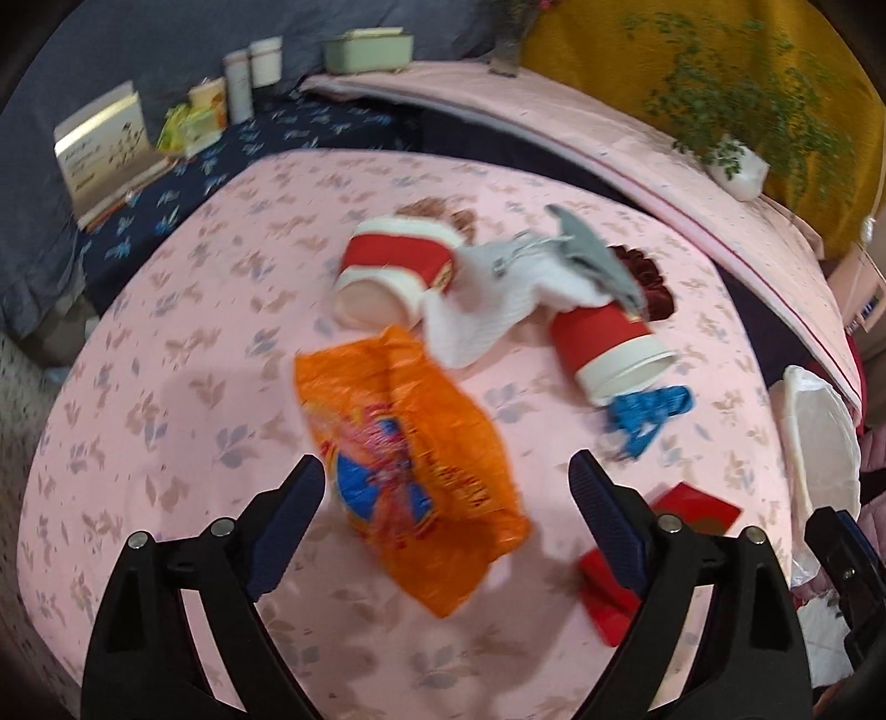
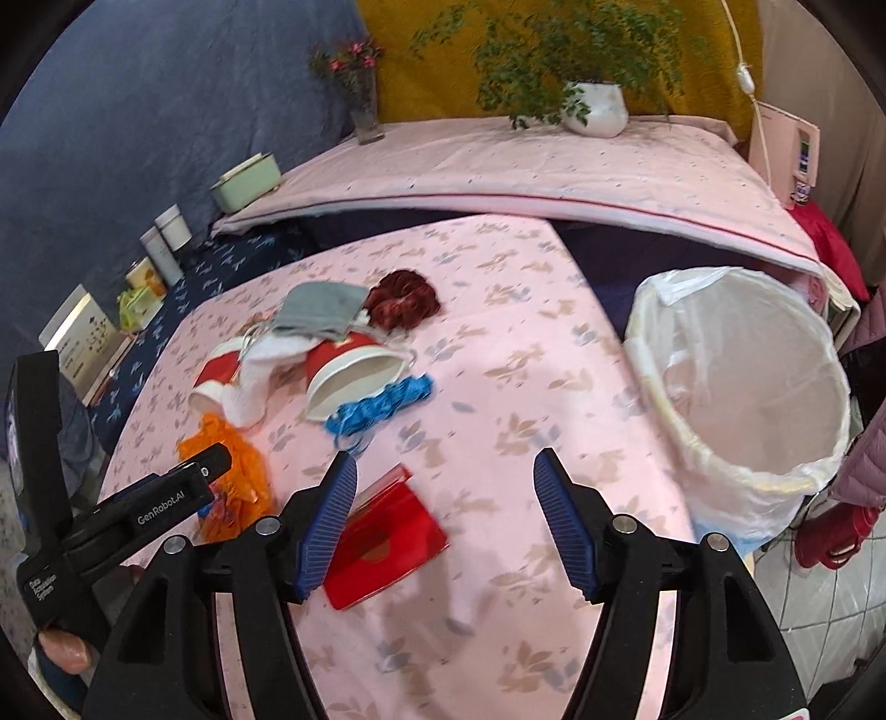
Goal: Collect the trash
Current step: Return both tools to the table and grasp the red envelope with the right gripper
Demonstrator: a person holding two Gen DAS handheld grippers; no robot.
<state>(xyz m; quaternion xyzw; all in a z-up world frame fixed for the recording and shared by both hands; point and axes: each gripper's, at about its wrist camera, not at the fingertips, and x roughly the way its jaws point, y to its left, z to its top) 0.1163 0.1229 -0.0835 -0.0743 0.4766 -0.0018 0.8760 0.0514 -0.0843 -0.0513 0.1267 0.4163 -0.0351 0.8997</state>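
You were working in a lived-in home, most likely a bedroom or sitting corner. A pink floral cloth [image 2: 498, 343] covered the table in front of you, and a pink quilted cover [image 2: 526, 166] lay over the ledge behind it. There stood a potted plant [image 2: 595, 108] and a vase of flowers [image 2: 362, 94], with toiletry jars [image 1: 252, 69] and a mint-green box [image 1: 368, 50] nearby. A lined waste bin [image 2: 742, 387] sat beside the table.
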